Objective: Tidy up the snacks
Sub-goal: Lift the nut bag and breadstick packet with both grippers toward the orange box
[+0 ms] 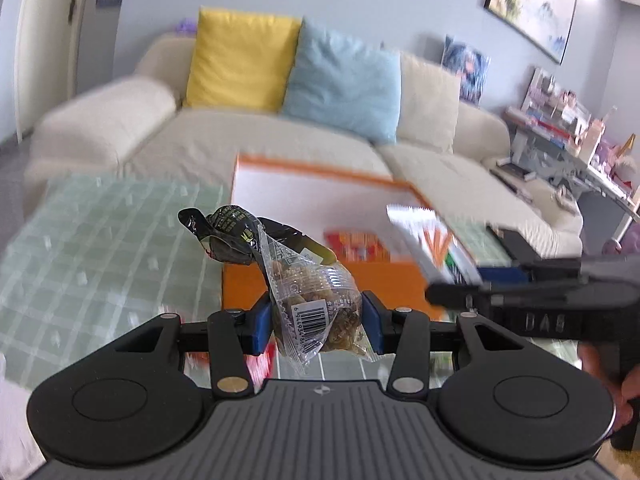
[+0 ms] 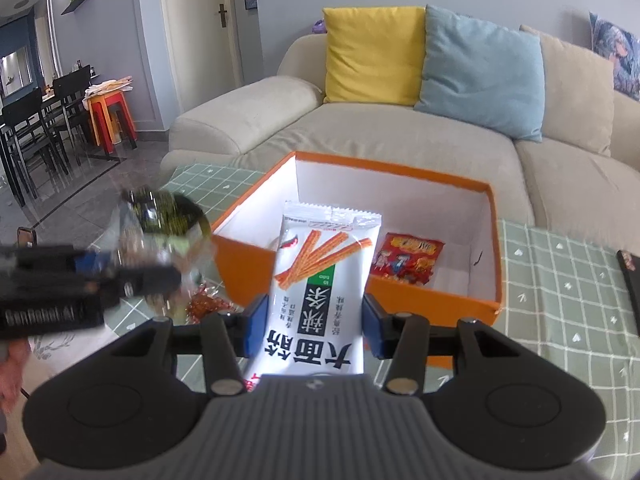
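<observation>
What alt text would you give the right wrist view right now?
The right gripper holds a white snack packet printed with orange sticks, above the near wall of an open orange box that holds a red snack packet. The left gripper, blurred, carries snacks at left; a sofa sits behind.

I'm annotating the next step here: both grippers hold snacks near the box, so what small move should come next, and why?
Probably carry the right gripper forward and open it over the orange cardboard box. It is clamped on the white spicy-strip snack packet, which already points at the box, where a small red snack packet lies. The left gripper, shut on a clear nut packet, can follow.
</observation>
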The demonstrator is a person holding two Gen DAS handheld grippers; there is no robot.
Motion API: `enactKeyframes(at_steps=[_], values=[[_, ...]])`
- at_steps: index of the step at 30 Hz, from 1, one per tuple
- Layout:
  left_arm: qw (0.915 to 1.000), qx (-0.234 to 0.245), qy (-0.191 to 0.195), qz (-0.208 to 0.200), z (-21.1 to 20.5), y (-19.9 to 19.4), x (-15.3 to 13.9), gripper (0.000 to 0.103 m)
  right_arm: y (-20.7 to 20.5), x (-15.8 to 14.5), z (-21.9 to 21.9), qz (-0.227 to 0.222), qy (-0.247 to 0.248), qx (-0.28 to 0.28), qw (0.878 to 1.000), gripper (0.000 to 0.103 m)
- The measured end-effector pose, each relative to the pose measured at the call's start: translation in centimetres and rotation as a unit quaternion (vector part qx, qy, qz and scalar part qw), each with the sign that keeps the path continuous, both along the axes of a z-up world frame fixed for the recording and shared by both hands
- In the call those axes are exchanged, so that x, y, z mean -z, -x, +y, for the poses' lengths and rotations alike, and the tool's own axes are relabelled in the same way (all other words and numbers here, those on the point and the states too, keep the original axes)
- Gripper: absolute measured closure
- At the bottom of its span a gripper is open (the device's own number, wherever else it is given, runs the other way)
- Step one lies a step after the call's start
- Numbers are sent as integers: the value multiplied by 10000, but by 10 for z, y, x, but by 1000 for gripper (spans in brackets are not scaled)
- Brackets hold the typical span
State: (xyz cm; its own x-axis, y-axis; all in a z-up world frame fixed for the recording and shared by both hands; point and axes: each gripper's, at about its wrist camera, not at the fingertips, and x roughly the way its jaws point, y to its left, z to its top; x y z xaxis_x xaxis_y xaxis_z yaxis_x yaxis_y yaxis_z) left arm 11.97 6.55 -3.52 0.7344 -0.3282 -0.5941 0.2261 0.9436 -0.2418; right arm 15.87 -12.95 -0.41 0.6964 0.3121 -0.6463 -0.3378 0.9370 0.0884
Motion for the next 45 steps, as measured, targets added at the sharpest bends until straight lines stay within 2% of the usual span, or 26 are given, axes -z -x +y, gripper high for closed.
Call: enactKeyframes(at_steps=[6,11,14,19,21,25,26,28,29,30,34,38,40,45], values=[[9954,149,-40,950,-9,4,55,52,5,35,3,524,-34,-9,9986,56],[9844,381,-104,1716,-11,3,88,49,13,62,0,921,-70,112,9957,56],[9792,248,-31,2013,-7,2,96,47,14,71,-2,1044,-52,157,9944,56],[9688,59,139,2475,-3,-1,94,44,16,81,0,1204,-66,134,9926,56],[9659,-57,218,2580,-1,0,94,38,13,83,0,1243,-78,126,9921,56],[9579,-346,255,2839,0,2,97,33,14,85,-1,1261,-109,100,9919,56],[9591,-422,223,2789,2,4,94,33,14,86,-1,1268,-120,89,9918,56],[9687,-386,19,2451,-2,10,86,33,16,86,-3,1269,-126,73,9918,56],[9715,-309,-153,2345,-6,12,83,39,16,86,-3,1273,-126,69,9918,55],[9729,-257,-266,2283,-10,15,81,44,16,87,-3,1282,-129,67,9916,55],[9786,-69,-589,1970,-22,26,79,49,17,88,-4,1309,-163,70,9912,56],[9779,193,-1327,1605,-43,41,73,48,18,87,-5,1290,-180,72,9915,55],[9760,333,-1647,1384,-51,51,71,44,18,86,-6,1277,-191,77,9916,55],[9737,358,-1886,1229,-55,61,73,38,21,87,-5,1312,-208,47,9911,55]])
